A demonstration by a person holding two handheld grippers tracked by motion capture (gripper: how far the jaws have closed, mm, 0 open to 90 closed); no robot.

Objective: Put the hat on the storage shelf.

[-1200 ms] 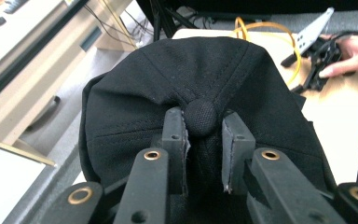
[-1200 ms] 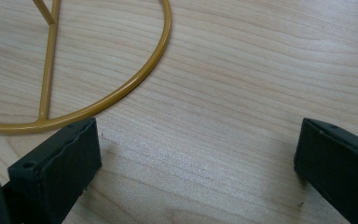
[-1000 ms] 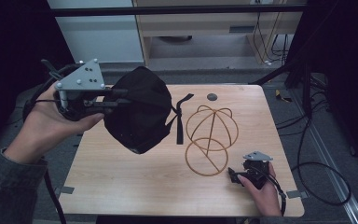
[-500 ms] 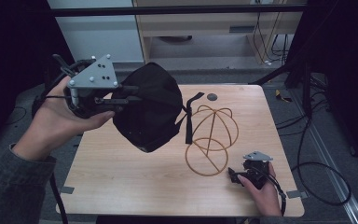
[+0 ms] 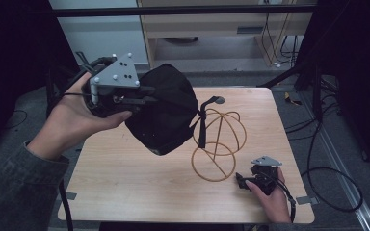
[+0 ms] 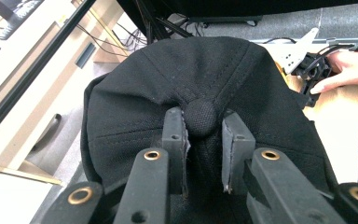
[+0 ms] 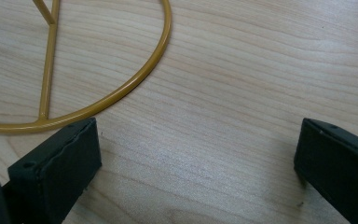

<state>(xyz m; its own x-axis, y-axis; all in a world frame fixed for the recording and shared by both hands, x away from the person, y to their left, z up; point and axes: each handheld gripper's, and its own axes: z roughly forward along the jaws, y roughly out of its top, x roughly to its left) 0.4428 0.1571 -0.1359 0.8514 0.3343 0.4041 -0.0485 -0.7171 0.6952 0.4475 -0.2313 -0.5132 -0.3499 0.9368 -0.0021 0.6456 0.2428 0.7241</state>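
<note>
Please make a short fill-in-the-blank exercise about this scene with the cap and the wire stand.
1. The left tool is shut on the black cap at its top ____.
2. The wire stand is ____ in colour.
3. The right tool rests on the wooden table with its jaws ____.
4. The cap is held ____ the table, not lying on it.

Missing words: button; gold; open; above

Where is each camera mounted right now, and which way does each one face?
High view: above the person's side, looking forward and down on the table; both forearms show.
Left gripper view: rides the left tongs, looking along them at the black cap they pinch by its top button.
Right gripper view: rides the open right tongs, facing the tabletop and wire stand.
Shared: the high and left views both show cap and right hand.
</note>
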